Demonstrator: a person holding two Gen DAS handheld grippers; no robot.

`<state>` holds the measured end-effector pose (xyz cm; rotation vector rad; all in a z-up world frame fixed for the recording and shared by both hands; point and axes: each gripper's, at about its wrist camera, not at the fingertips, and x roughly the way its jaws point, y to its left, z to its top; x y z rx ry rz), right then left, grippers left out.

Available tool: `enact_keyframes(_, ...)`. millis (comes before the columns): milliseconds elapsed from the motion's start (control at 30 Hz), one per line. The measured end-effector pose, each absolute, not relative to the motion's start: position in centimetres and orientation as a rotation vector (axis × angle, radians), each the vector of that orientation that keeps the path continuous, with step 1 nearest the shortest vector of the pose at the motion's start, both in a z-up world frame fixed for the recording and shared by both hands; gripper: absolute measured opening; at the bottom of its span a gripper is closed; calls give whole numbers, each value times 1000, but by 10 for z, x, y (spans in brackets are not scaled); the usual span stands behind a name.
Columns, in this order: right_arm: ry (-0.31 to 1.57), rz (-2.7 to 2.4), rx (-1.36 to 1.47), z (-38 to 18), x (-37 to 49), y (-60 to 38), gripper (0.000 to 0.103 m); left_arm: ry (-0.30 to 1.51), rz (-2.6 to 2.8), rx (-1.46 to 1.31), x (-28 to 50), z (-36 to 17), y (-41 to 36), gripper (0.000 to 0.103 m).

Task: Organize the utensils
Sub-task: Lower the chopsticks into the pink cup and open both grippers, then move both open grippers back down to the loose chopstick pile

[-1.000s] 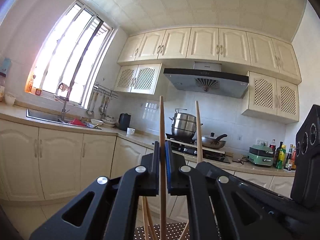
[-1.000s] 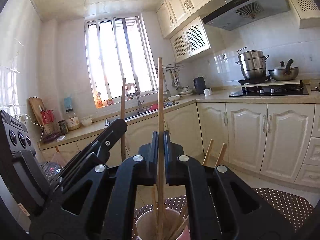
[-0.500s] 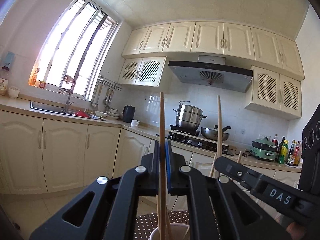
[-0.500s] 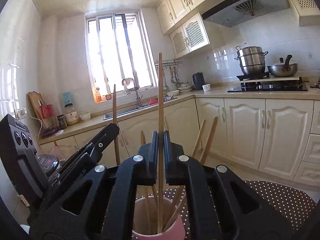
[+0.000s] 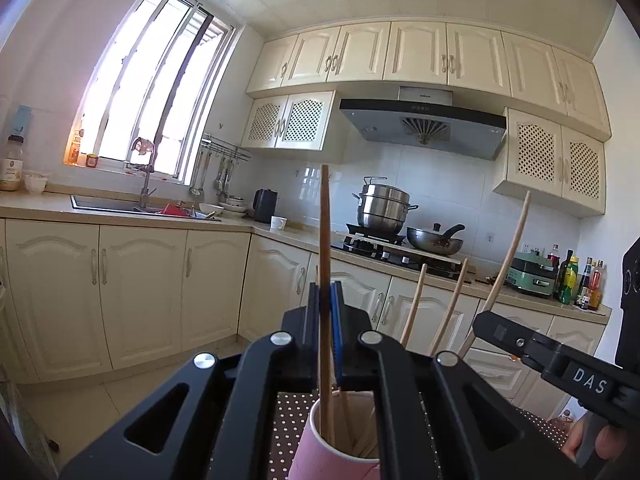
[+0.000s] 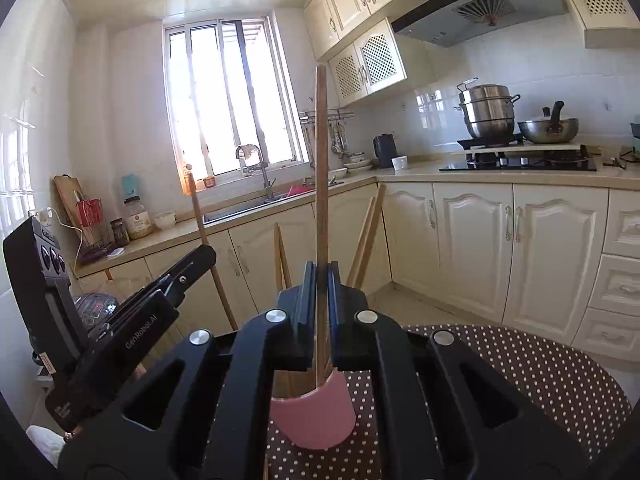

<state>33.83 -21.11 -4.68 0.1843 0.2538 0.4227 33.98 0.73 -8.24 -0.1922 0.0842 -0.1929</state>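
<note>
Wooden chopstick (image 5: 325, 240) upright, left claw (image 5: 327, 308) clamped (over pink cup (image 5: 332, 456))

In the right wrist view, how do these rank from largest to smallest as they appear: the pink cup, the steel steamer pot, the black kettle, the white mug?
1. pink cup, though it is nearest the camera
2. steamer pot
3. black kettle
4. white mug
</note>
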Motion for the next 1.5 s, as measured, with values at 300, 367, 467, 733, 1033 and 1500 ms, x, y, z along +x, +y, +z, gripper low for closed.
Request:
enact_keyframes(300,313,420,195,-60,329,-210,6,160,-183,-187,332,-86,8,7)
enact_keyframes(367,324,419,192,-62,329,-207,7,172,-180,-180,331,-87,6,12)
enact_keyframes(467,351,419,196,-67,330,-205,7,179,-173,-174,329,-88,6,24)
enact_keyframes(733,396,407,225,-72,332,-209,8,210,-153,-182,323,-84,11,45)
enact_keyframes(1033,389,384,221,-60,318,-208,26,247,-133,-158,306,-74,12,61)
enact_keyframes(1500,374,393,207,-42,274,-213,27,280,-126,-136,256,-60,8,66)
